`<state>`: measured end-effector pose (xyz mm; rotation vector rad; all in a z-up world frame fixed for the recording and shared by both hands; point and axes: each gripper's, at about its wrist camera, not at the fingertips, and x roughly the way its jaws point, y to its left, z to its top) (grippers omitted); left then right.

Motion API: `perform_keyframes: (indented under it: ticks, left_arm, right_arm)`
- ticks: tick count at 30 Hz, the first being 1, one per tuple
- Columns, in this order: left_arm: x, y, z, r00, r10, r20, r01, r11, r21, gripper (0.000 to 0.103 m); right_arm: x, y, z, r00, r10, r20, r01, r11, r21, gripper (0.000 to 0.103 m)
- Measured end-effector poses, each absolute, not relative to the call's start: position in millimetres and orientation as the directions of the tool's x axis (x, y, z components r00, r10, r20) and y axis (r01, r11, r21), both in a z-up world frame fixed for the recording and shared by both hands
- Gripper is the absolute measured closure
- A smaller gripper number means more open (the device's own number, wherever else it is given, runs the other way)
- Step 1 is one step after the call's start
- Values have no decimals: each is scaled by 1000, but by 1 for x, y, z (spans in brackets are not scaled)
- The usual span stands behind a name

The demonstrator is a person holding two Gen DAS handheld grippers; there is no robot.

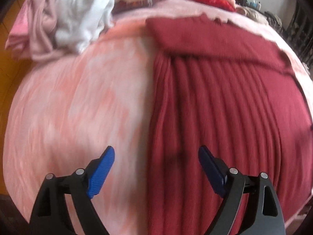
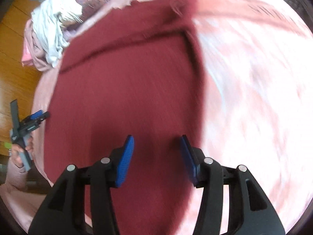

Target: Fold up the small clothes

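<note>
Red garment (image 2: 125, 82) beneath right gripper (image 2: 157, 158)

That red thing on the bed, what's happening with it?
A person is folding clothes with a gripper in each hand. The dark red ribbed garment lies spread flat on the pink blanket. The left gripper and right gripper hover over it with jaws open, holding nothing. More clothes sit piled at the blanket's far edge.

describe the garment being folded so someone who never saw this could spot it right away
Start from the pink mottled blanket covering the surface. Spread flat on it lies the dark red ribbed garment, below both open grippers. Unlike the crumpled white and pale pink clothes heaped at the far corner, it is smooth, deep red and ribbed.
</note>
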<state>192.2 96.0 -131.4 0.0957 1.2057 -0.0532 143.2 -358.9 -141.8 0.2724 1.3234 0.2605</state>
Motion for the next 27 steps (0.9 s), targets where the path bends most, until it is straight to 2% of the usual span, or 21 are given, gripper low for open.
perform_keyframes:
  ticks: [4,9,16,19,23,27]
  left_arm:
    - [157,106,-143,274,-18,-961,100,995,10,15]
    - [130,107,-145,235,-112,-965,172,982,-72,15]
    - [109,103,-158,224,-134,-965,192,977,-91,15]
    - [100,102,-158,216,-192,-957,202,968,-149,16]
    - [92,95,-161,207,-199,-958,245,958,-146,18]
    - [87,92,-162,213,-210,-954,232,960,-159,30]
  right_arm:
    - [98,-373,-142,202,341,-918,0,937,348,44]
    - [64,-377,-142,148,340,-929,-38,940,338,42]
    - [34,-364,-155,97,347,-933,-108,935,337,36]
    - [28,-357,-156,91,360,-929,-138,928,346,36]
    - [27,-352,-158,66,407,-911,-175,904,391,43]
    - [27,-340,-163,51,410,-911,-207,896,392,52]
